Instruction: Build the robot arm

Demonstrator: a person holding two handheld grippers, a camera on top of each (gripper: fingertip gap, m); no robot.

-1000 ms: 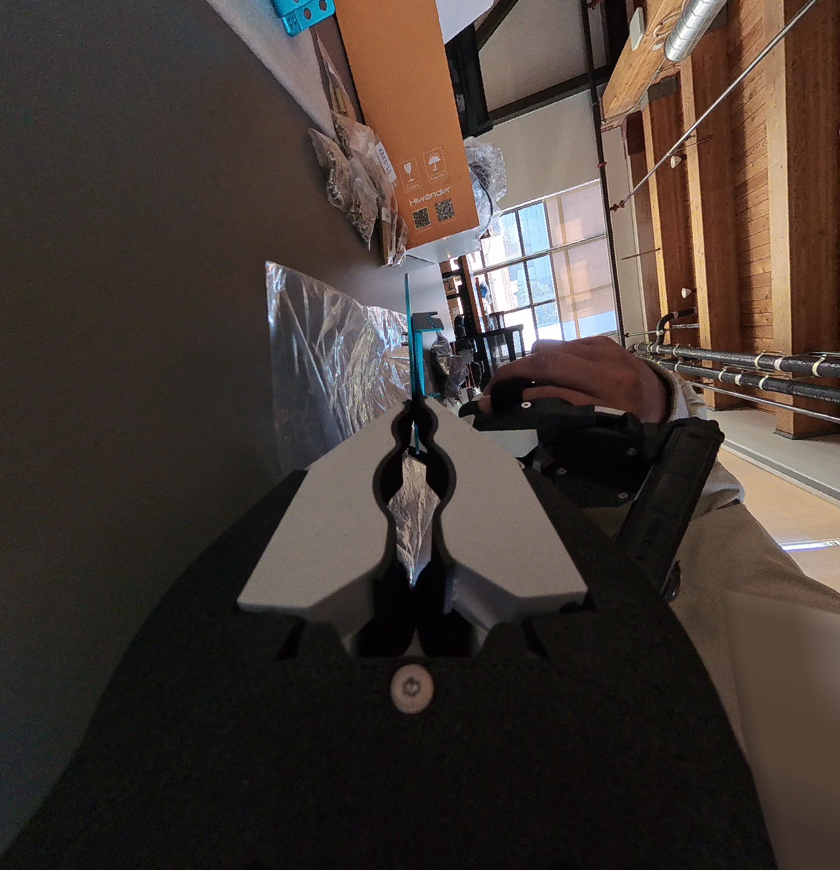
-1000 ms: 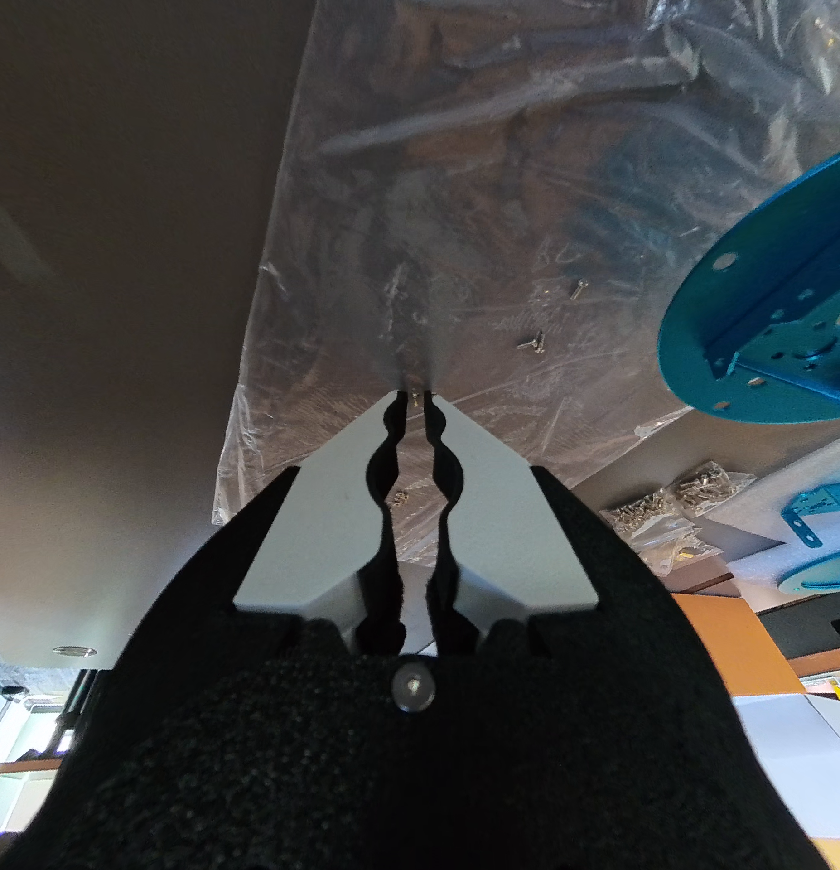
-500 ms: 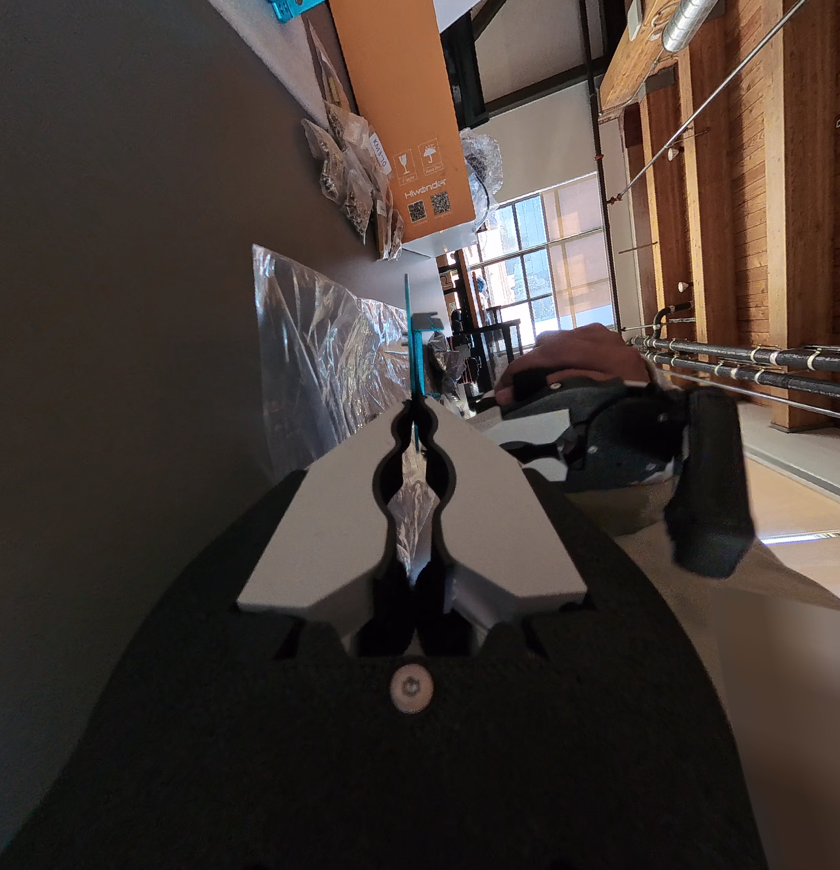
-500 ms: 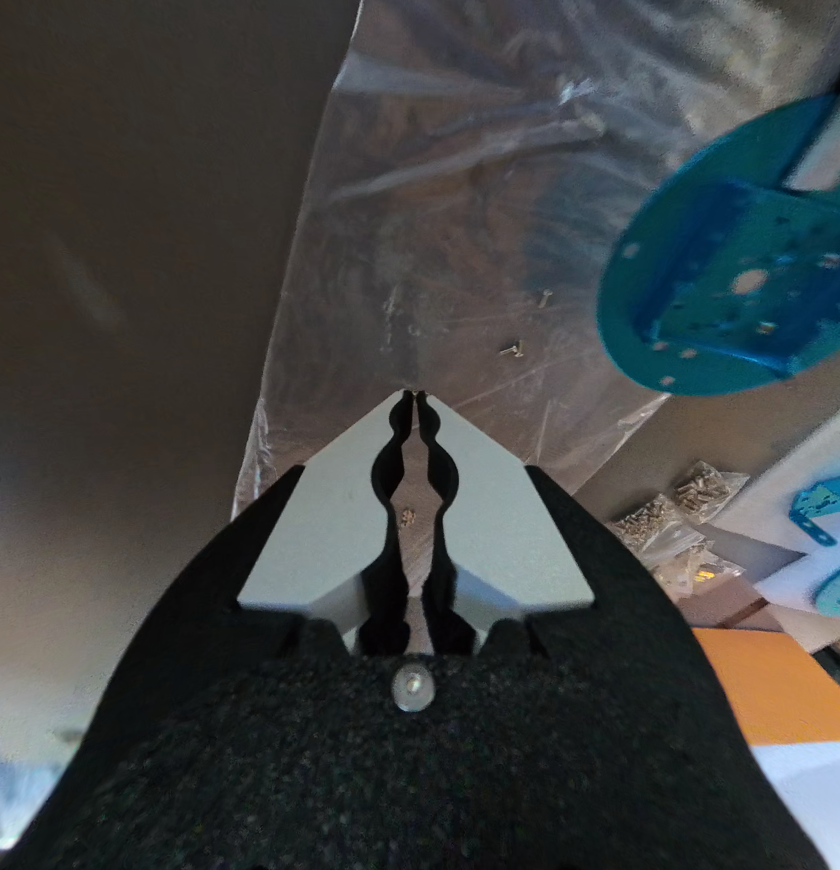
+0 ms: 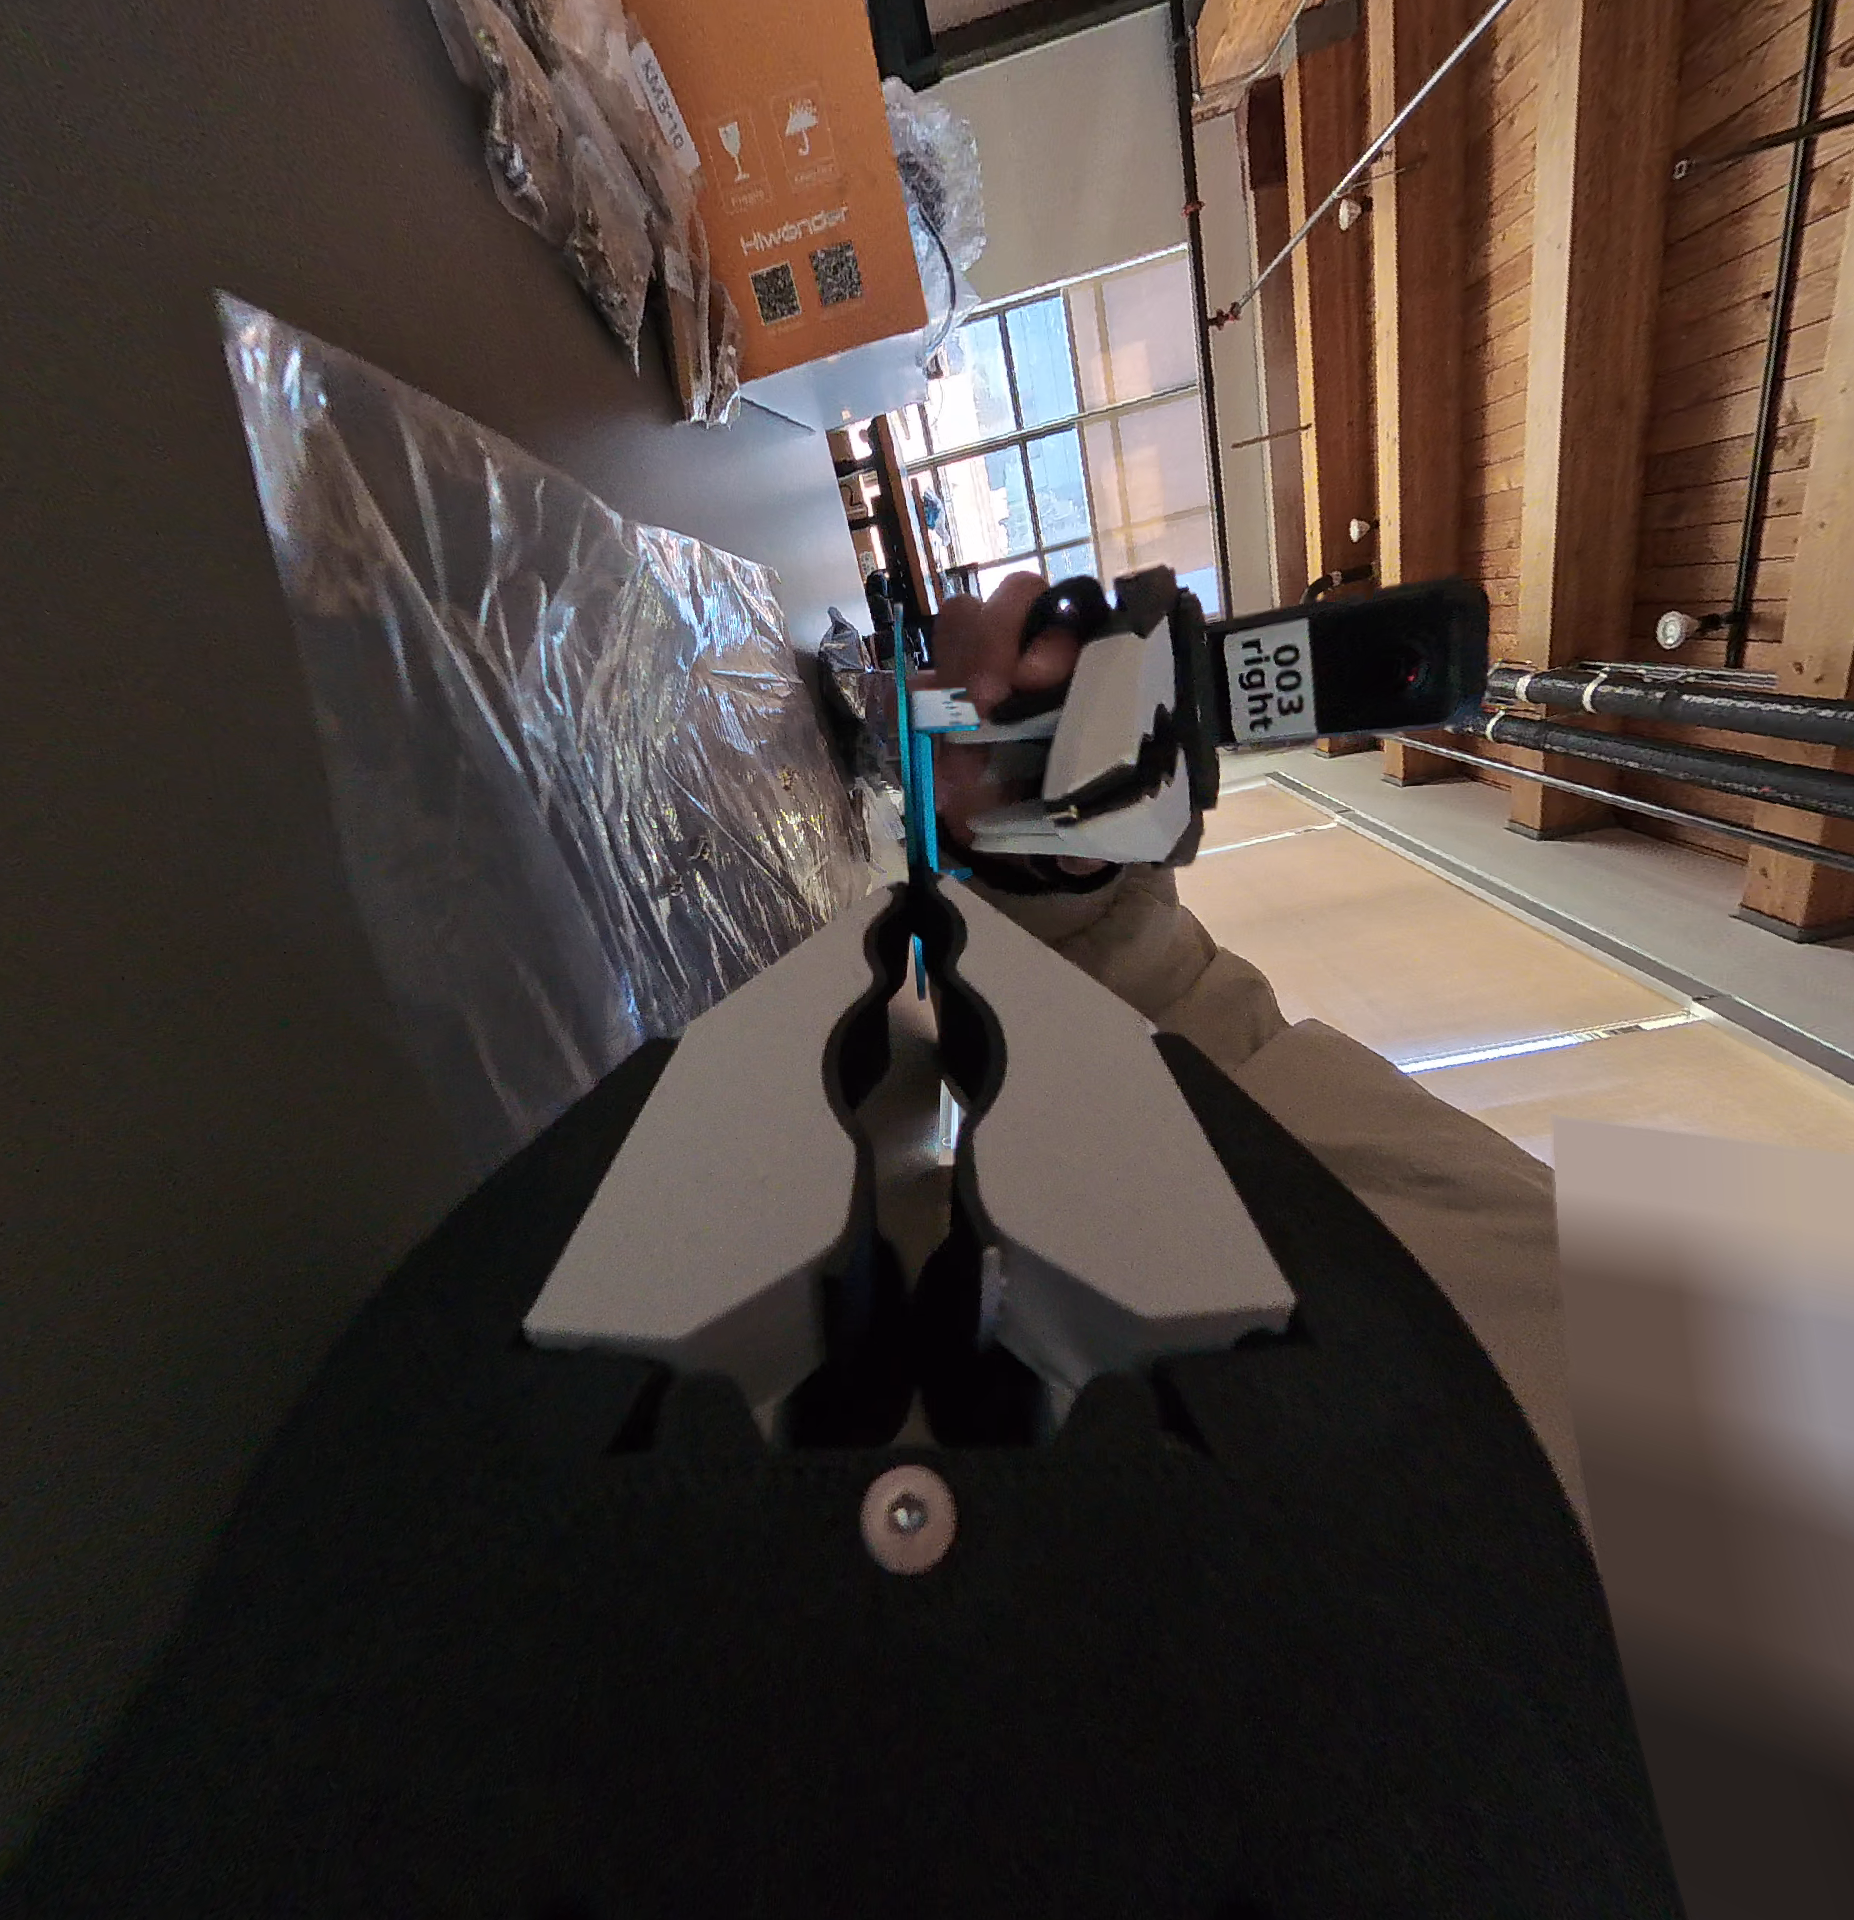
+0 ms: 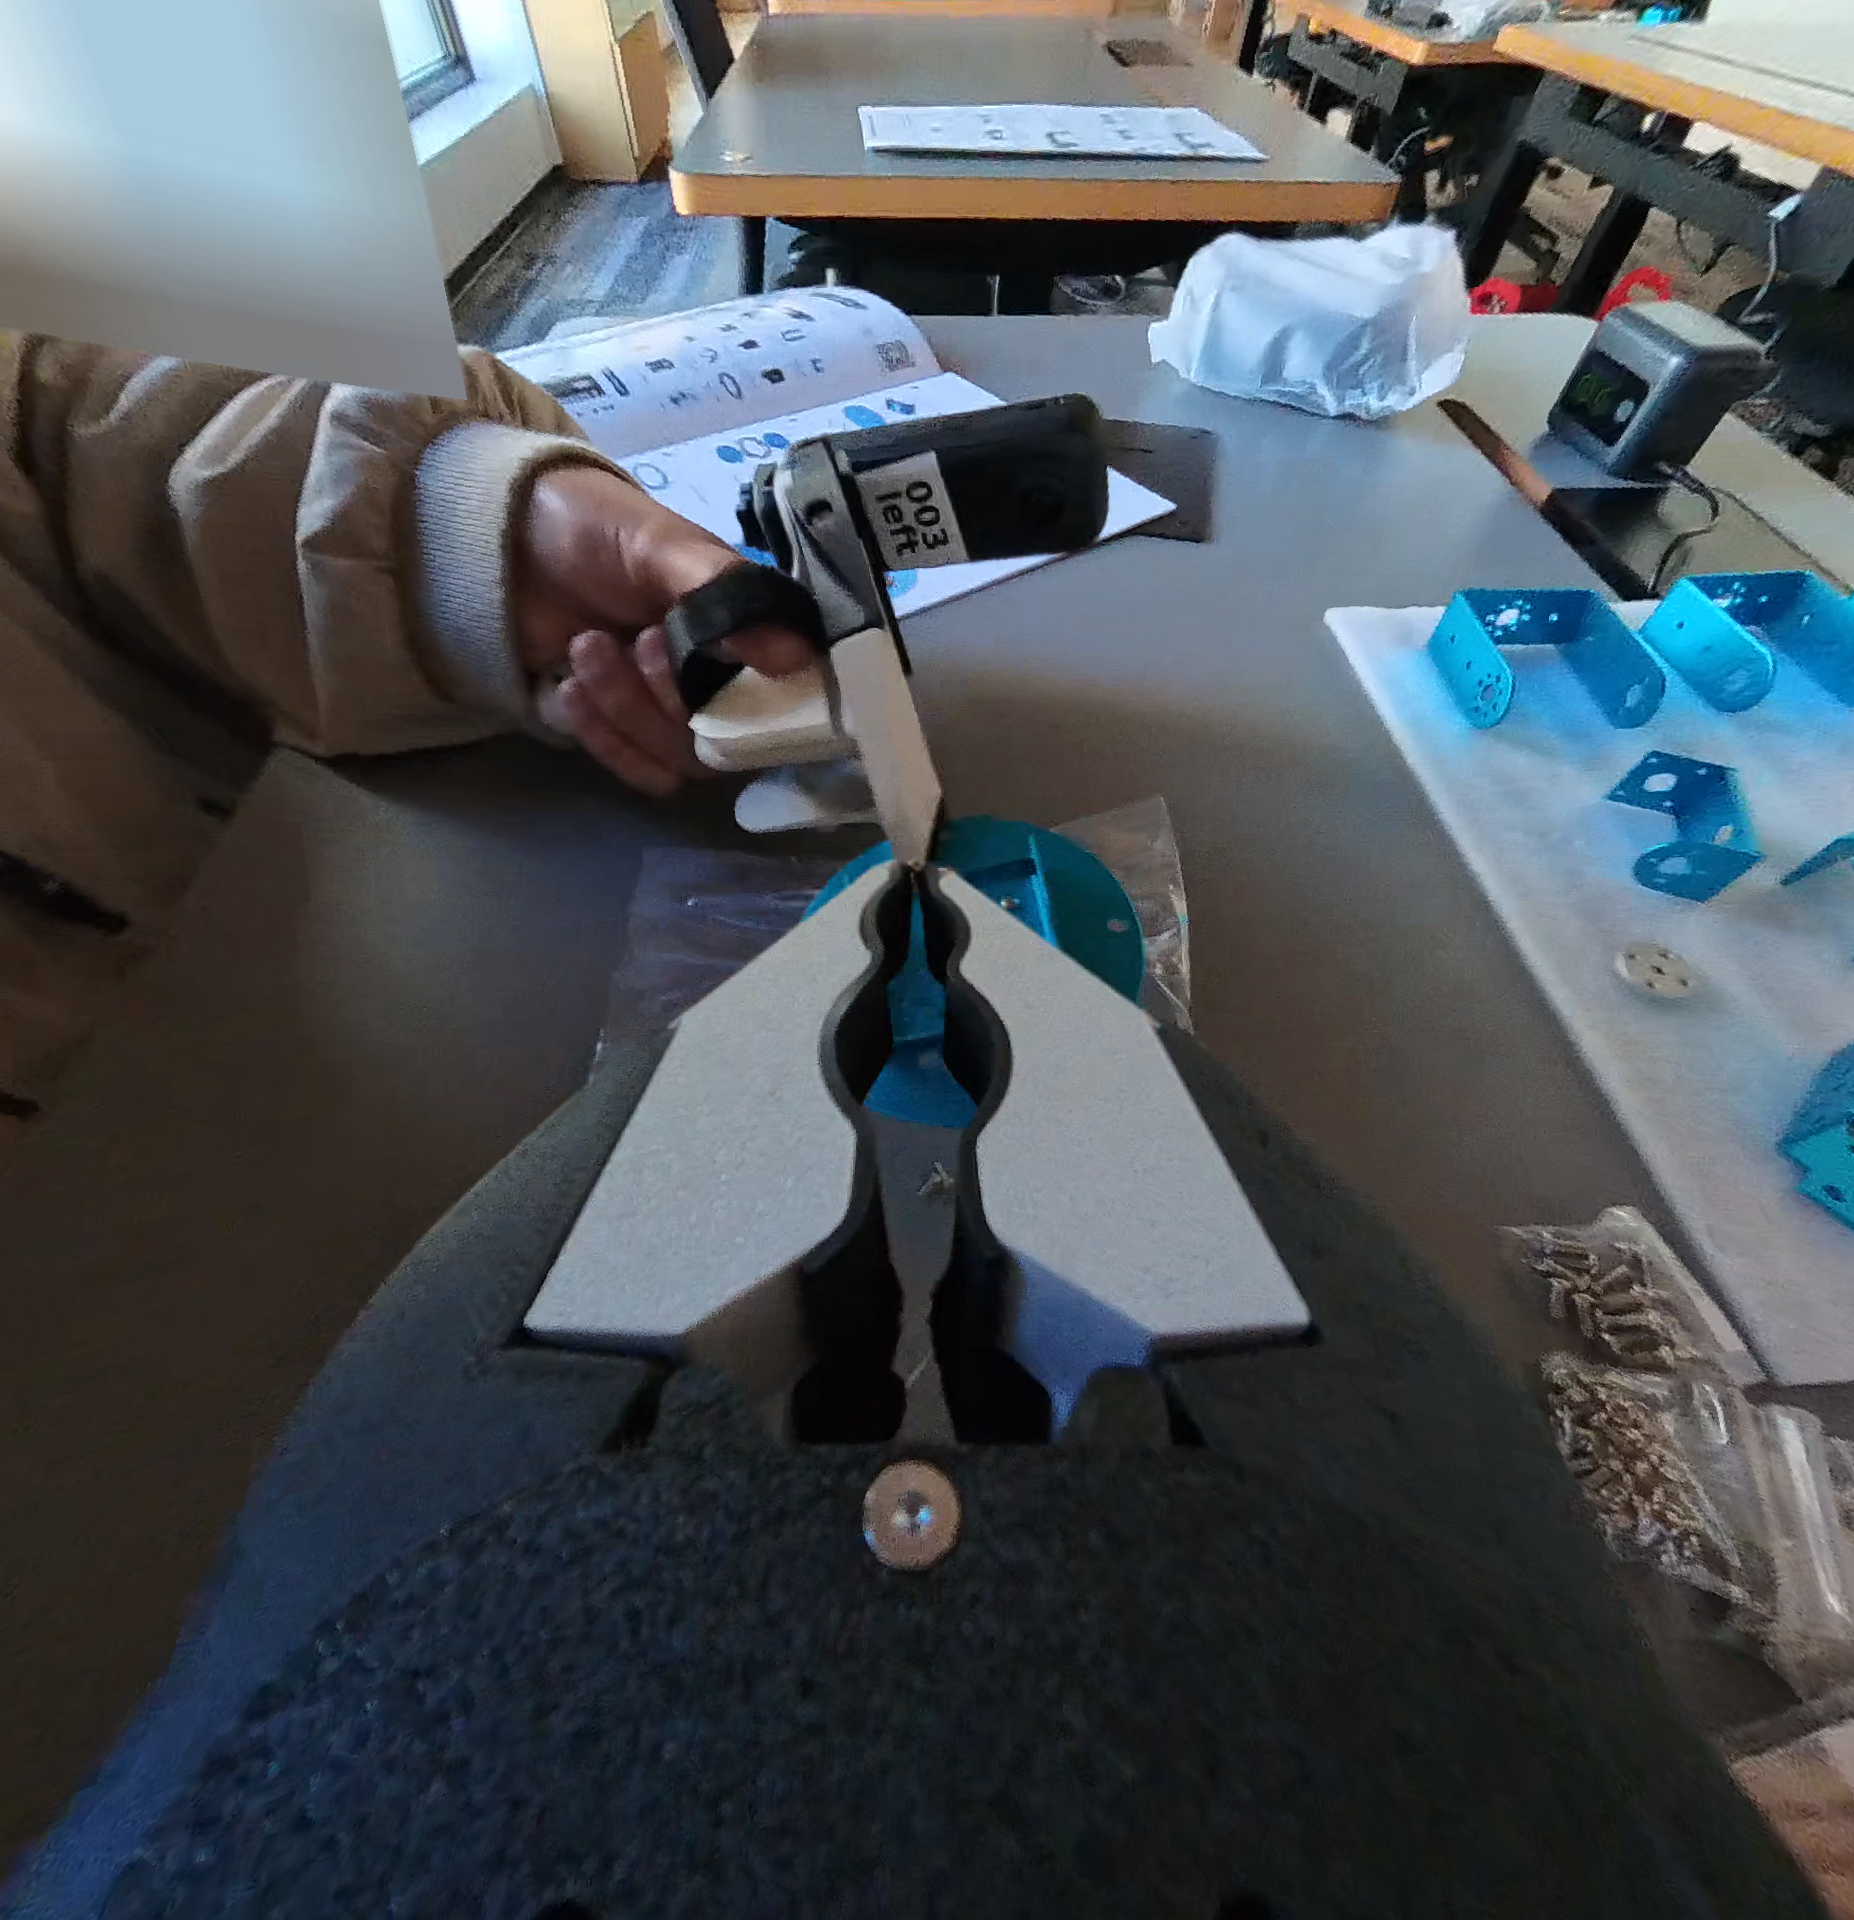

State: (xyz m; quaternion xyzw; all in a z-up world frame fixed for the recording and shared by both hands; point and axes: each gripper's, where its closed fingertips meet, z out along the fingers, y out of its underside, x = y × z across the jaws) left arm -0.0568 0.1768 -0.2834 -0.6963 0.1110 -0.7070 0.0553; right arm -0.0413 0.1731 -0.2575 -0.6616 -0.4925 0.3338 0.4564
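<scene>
Grey and matte, the bench (image 6: 1318, 644) carries a clear plastic bag (image 6: 694, 914) spread flat, and everything else sits around the blue round metal plate (image 6: 1068, 914) held over that bag. The left hand-held gripper (image 5: 928, 896) has its tips pinched almost together on the plate's thin edge (image 5: 918, 790), seen edge-on in the left wrist view. The right hand-held gripper (image 6: 915, 871) is nearly closed too, its tips meeting at the plate's near rim and touching the other tool's white finger (image 6: 892, 748); whether it actually grips the plate or a small part there cannot be told. A loose screw (image 6: 935, 1182) lies on the bag just below the plate, seen between the right tool's fingers.

Right of the plate, a white foam sheet (image 6: 1588, 935) bears blue U-shaped brackets (image 6: 1536, 665) and a small silver disc (image 6: 1655, 975). Nearer the camera on that side lie bags of screws (image 6: 1629, 1382). Behind the plate, an open instruction booklet (image 6: 757, 384) lies partly hidden by the left tool's black camera housing (image 6: 964, 499) and the person's hand (image 6: 611, 613). Farther back and to the right stand a crumpled white plastic bag (image 6: 1318, 312) and a small grey device (image 6: 1650, 384). An orange cardboard box (image 5: 788, 177) shows in the left wrist view beyond the clear bag.
</scene>
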